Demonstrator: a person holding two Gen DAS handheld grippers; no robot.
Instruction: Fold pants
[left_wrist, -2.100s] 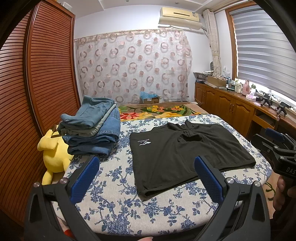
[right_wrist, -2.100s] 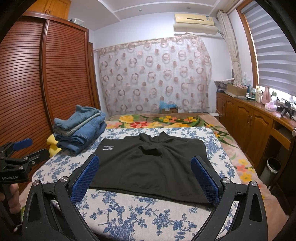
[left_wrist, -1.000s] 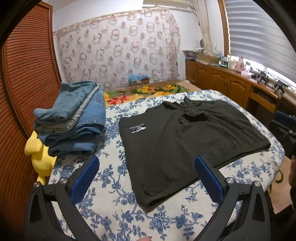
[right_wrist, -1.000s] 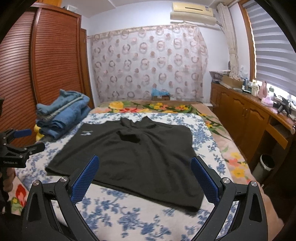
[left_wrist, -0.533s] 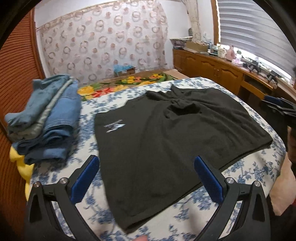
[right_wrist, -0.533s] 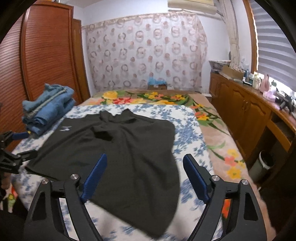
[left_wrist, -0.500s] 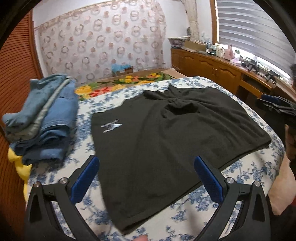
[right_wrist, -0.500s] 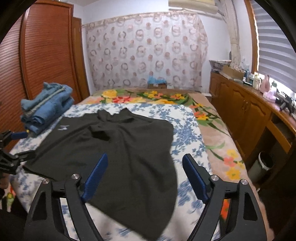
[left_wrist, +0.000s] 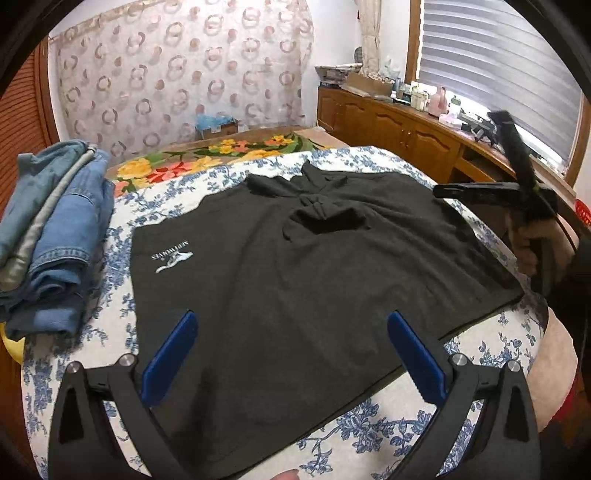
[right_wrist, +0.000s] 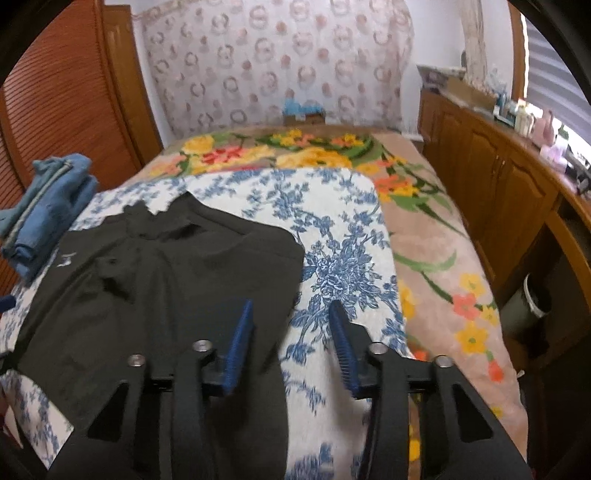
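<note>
Black pants (left_wrist: 295, 273) lie spread flat on the blue-flowered bed cover (left_wrist: 110, 229), with a white logo at the left. My left gripper (left_wrist: 291, 343) is wide open, low over the pants' near edge, holding nothing. My right gripper (right_wrist: 291, 325) is partly closed but still open, empty, over the right edge of the pants (right_wrist: 166, 288). It also shows in the left wrist view (left_wrist: 480, 190), at the pants' right side.
A stack of folded jeans (left_wrist: 48, 229) sits at the left of the bed, also in the right wrist view (right_wrist: 44, 210). A flowered blanket (right_wrist: 424, 240) covers the far and right side. Wooden cabinets (right_wrist: 498, 177) and a bin (right_wrist: 524, 306) stand to the right.
Both grippers have moved forward and down toward the pants. The right gripper's jaws have narrowed from wide open to a small gap, and it has shifted to the pants' right edge.
</note>
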